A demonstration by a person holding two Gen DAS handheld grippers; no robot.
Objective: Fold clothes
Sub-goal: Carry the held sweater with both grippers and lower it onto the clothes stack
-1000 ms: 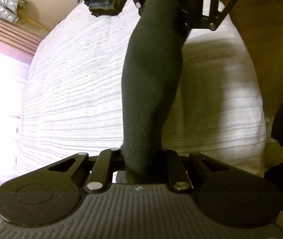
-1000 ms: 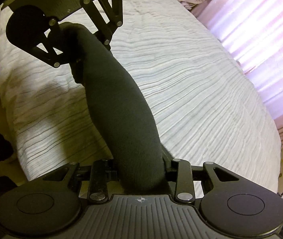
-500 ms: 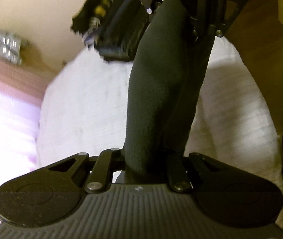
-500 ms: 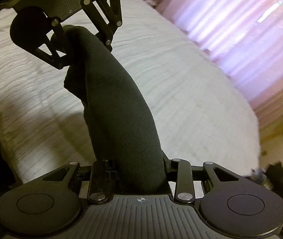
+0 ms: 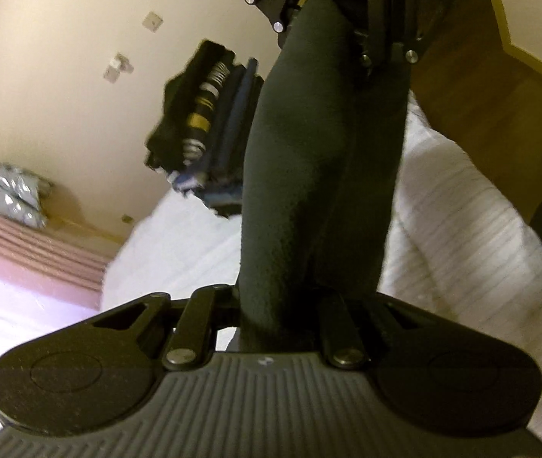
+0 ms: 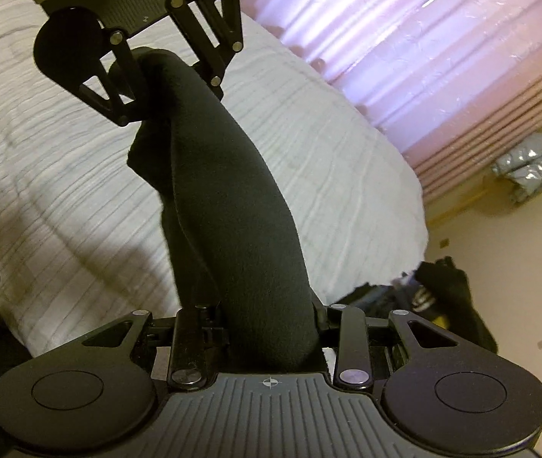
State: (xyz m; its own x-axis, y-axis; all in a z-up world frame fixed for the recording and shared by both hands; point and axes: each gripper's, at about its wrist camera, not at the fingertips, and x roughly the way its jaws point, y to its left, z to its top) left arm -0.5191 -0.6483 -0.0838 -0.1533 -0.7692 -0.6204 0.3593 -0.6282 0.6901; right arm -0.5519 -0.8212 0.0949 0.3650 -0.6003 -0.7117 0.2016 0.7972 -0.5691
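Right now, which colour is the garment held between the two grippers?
Black garment, plain; clearest in the right wrist view.

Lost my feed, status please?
Left gripper and right gripper both shut on the dark garment. Garment stretched between them above the bed. Nothing blocking.

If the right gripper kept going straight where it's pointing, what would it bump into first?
Probably the left gripper. The right gripper is shut on a black garment stretched straight ahead to it. Beyond lies the white bed cover, though depth is hard to judge.

No readable text, labels, brands or numbers anywhere.
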